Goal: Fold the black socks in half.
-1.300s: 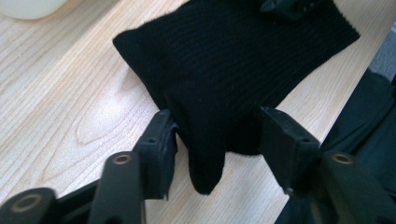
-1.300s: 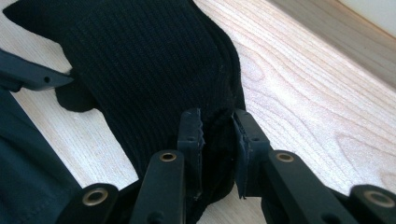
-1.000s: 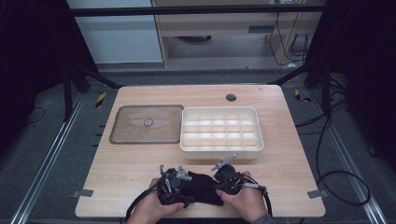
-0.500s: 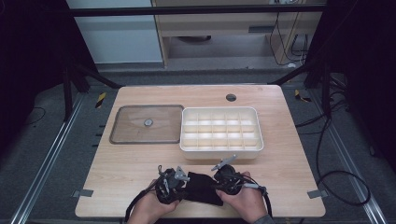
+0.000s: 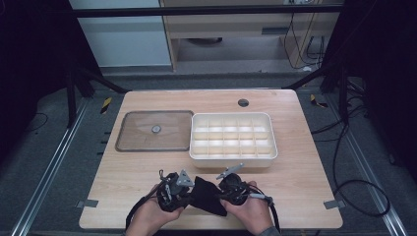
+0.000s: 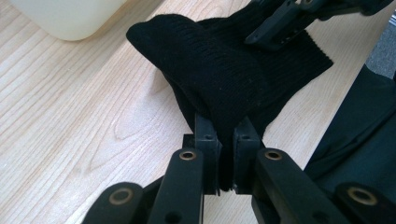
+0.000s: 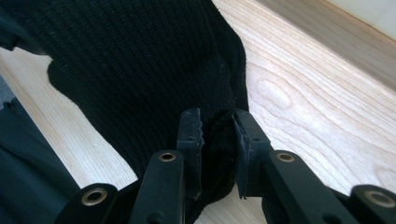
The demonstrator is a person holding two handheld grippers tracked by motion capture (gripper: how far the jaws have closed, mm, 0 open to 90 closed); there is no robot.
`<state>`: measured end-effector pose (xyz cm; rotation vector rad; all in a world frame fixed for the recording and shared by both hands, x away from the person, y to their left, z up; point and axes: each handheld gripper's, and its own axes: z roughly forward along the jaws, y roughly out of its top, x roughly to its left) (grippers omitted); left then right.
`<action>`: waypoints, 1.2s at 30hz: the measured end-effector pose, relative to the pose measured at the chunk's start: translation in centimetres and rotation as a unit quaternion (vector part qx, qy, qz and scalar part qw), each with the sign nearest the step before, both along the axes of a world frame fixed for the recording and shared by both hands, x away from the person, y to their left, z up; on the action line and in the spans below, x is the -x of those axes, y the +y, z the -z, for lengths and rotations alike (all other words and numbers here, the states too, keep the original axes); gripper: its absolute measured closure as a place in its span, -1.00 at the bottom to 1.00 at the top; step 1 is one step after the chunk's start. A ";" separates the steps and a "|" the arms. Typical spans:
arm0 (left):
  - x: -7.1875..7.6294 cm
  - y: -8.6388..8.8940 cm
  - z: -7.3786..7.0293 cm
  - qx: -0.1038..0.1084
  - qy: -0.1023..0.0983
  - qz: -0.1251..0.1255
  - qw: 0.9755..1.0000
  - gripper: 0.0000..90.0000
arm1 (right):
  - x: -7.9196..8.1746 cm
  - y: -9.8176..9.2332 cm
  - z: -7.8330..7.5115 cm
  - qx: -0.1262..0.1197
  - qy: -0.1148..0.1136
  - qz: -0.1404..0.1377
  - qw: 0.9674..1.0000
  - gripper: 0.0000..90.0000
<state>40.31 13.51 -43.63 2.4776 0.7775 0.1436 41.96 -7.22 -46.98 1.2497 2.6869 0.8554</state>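
Near table's front edge: my left gripper (image 6: 226, 140) has just been closing, now clenched on black sock (image 6: 224, 70). Right gripper (image 7: 217, 130) grips its other end. Sock held both sides; folding looks possible.

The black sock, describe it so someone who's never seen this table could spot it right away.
Start at the wooden table and go to its near edge, in front of the white divided tray. There the black sock hangs bunched between the left gripper and right gripper, both clamped on it. It is the only soft, dark knitted thing.
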 end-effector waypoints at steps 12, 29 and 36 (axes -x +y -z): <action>-0.3 0.4 -0.5 0.004 0.004 0.013 1.000 0.87 | -0.4 0.9 0.2 -0.015 0.002 0.007 1.000 0.66; -0.4 1.8 -0.1 -0.009 0.002 0.001 1.000 0.87 | -0.2 1.3 0.0 -0.018 -0.007 0.009 1.000 0.40; -0.5 2.5 -0.4 -0.019 0.001 0.001 1.000 0.87 | 0.2 0.9 -0.7 -0.018 -0.012 0.011 1.000 0.33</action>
